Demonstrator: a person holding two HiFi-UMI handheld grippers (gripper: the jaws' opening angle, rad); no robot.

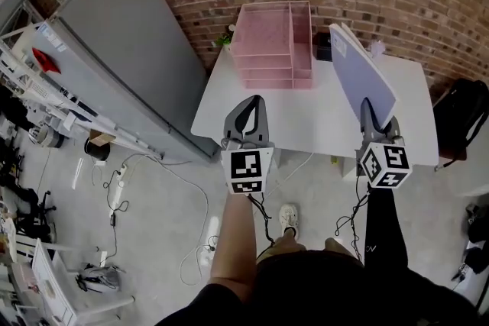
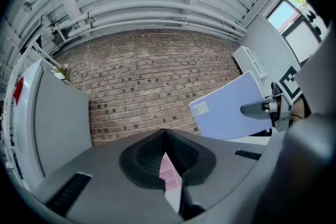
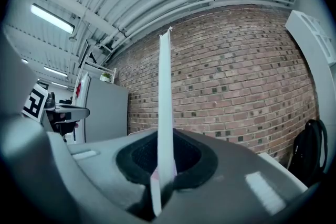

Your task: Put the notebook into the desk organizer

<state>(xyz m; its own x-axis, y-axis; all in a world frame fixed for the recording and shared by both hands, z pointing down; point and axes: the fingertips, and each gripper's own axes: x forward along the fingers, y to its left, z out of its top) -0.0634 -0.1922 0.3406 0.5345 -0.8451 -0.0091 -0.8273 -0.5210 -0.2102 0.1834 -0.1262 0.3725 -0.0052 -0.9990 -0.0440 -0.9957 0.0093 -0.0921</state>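
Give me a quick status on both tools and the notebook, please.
Left tool shut, empty. Right tool shut on notebook, held upright above table. Nothing seen between it and pink organizer.

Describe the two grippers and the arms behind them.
Both the left gripper and right gripper have grey, rounded bodies with black ribbed pads. Each carries a white cube with black square markers, and a black cable hangs beneath. The right arm wears a black sleeve; the left forearm is bare.
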